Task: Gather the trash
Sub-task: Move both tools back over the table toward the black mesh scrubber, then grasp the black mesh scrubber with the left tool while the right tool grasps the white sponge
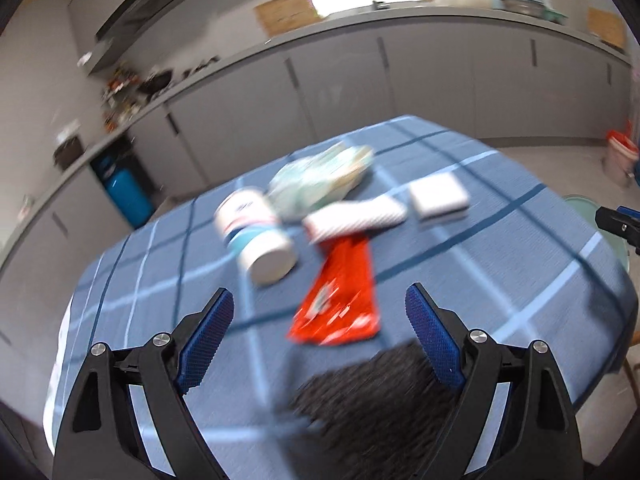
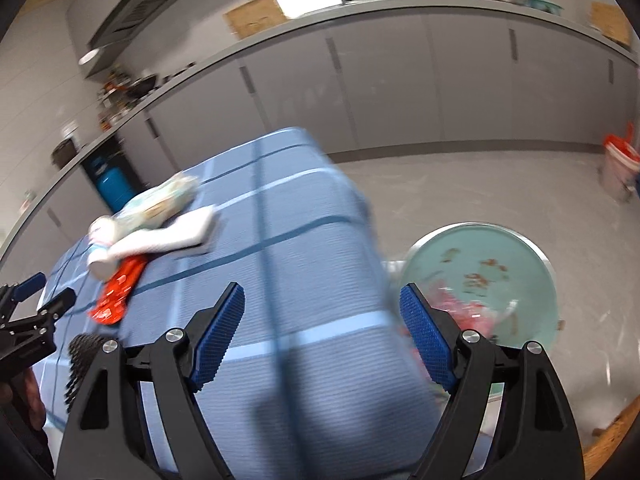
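Observation:
Trash lies on a blue checked tablecloth [image 1: 500,248]: a red wrapper [image 1: 340,304], a white and blue bottle [image 1: 258,236] on its side, a crumpled pale green bag [image 1: 320,178], a white striped packet [image 1: 356,218], a white square pad [image 1: 438,196] and a dark rough object [image 1: 372,404] nearest me. My left gripper [image 1: 320,320] is open and empty above the red wrapper. My right gripper [image 2: 322,320] is open and empty over the table's right edge, beside a pale green trash bin [image 2: 480,276] on the floor that holds pink and red scraps.
Grey cabinets and a worktop [image 1: 400,20] with cardboard boxes run along the back. A blue cylinder [image 1: 126,190] stands at the left below the worktop. A white and orange bucket [image 2: 618,168] stands on the floor at far right. The left gripper shows in the right wrist view [image 2: 36,312].

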`<state>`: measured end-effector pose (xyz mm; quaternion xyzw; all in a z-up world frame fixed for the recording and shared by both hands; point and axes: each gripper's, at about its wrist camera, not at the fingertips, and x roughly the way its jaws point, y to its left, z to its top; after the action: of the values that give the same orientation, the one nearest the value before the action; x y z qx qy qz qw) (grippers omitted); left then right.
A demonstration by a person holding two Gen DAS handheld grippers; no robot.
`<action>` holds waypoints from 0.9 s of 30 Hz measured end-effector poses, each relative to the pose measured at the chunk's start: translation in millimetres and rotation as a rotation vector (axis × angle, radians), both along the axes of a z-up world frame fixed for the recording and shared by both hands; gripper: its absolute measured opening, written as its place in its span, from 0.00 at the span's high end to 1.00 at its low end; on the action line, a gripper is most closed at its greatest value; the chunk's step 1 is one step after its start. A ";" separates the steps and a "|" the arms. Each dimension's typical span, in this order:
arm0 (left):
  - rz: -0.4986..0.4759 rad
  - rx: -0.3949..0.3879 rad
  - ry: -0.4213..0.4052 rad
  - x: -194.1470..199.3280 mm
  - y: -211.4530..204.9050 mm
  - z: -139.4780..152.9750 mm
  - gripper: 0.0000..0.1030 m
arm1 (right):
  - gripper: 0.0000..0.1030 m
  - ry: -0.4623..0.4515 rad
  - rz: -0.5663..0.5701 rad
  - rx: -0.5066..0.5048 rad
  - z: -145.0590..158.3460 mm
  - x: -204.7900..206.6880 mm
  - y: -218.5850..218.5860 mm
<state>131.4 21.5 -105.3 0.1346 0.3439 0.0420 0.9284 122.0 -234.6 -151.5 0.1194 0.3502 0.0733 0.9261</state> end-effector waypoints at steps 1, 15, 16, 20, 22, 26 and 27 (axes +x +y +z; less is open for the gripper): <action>0.010 -0.014 0.007 -6.3 7.4 -0.9 0.16 | 0.23 -0.002 0.011 0.000 0.5 -2.1 6.5; -0.015 -0.143 0.126 -25.2 14.6 -41.6 0.20 | 0.12 -0.025 0.097 -0.035 2.7 -44.8 68.2; -0.020 -0.152 0.131 -24.9 15.0 -43.6 0.25 | 0.12 -0.025 0.098 -0.037 2.6 -45.3 69.5; -0.067 -0.202 0.177 -24.4 15.9 -46.2 0.99 | 0.12 -0.027 0.097 -0.045 5.6 -44.0 72.3; -0.074 -0.188 0.152 -28.7 15.4 -40.2 0.99 | 0.12 -0.027 0.096 -0.046 7.1 -40.6 72.1; -0.064 -0.171 0.067 -35.5 21.5 -13.7 0.99 | 0.12 -0.026 0.102 -0.057 11.6 -25.6 72.9; -0.052 -0.152 0.037 -35.4 23.3 -7.2 0.99 | 0.12 -0.030 0.103 -0.061 13.5 -20.1 73.8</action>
<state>96.0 44.8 -112.4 0.0734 0.3597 -0.0111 0.9301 101.9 -160.9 -138.0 0.0718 0.3442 0.1118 0.9295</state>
